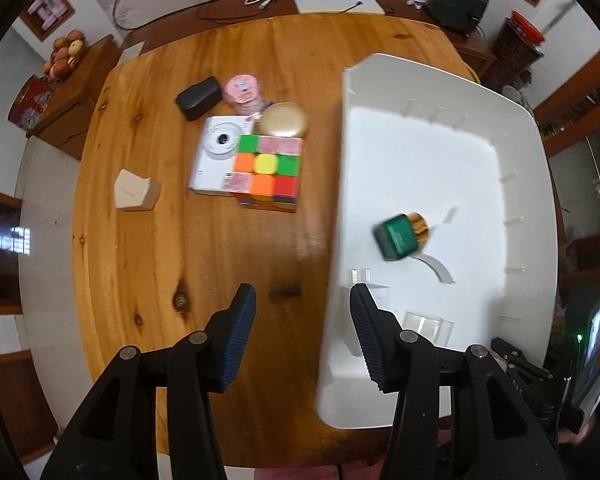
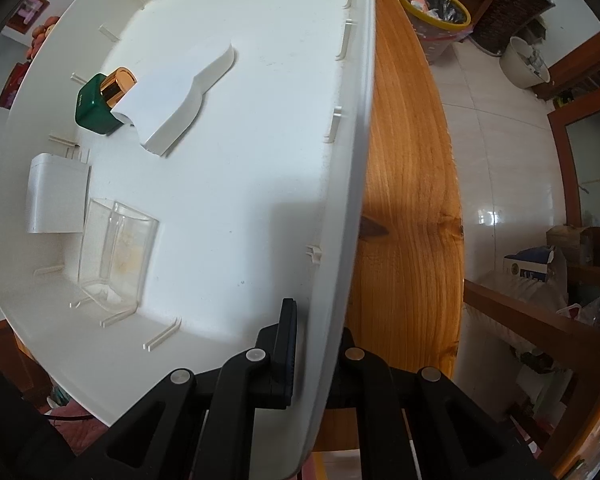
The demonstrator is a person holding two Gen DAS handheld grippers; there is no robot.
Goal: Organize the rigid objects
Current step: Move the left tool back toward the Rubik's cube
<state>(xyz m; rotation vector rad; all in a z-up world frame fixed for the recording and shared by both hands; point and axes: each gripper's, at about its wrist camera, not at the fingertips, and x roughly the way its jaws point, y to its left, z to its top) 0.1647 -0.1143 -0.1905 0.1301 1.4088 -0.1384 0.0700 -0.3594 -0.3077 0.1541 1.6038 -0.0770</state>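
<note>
A white plastic bin sits on the right of the wooden table. In it lie a green bottle with a gold cap, a white charger, a clear plastic box and a white curved piece. My left gripper is open and empty, straddling the bin's left rim. My right gripper is shut on the bin's right wall. On the table stand a Rubik's cube, a white camera box, a gold round case, a pink tin, a black case and a beige box.
A wooden sideboard with a fruit bowl stands at the far left. Cables and a white device lie behind the table. A yellow-rimmed waste bin and bags are on the floor to the right.
</note>
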